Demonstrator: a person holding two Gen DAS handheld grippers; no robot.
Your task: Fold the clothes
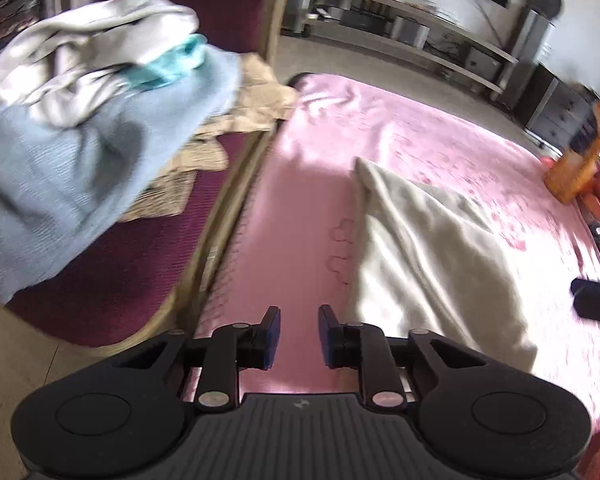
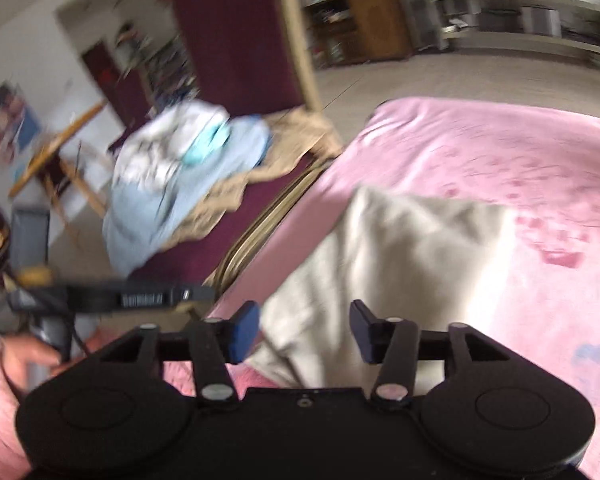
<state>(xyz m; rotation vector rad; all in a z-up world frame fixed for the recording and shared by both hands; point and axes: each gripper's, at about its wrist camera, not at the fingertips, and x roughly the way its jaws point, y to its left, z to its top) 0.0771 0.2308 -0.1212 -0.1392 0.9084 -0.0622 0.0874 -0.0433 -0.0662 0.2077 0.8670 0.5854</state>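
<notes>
Cream garment [image 1: 428, 248] lies flat-ish on the pink bedspread [image 1: 440, 136], long axis running from the near edge away toward a pointy far corner. Left gripper [image 1: 299, 338] hovers beside it, jaws narrow, nothing in them. Right gripper [image 2: 305, 330] sits over its near end, jaws apart, pads not pinching cloth.

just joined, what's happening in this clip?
A person with handheld tongs in each hand is folding laundry on a pink bedspread. A cream garment lies partly folded on it. Neither pair of tongs grips anything: the left tongs hover over bare bedspread beside the garment with a narrow gap, and the right tongs hang open above the garment's near edge. A pile of unfolded clothes waits on the maroon chair alongside.
</notes>
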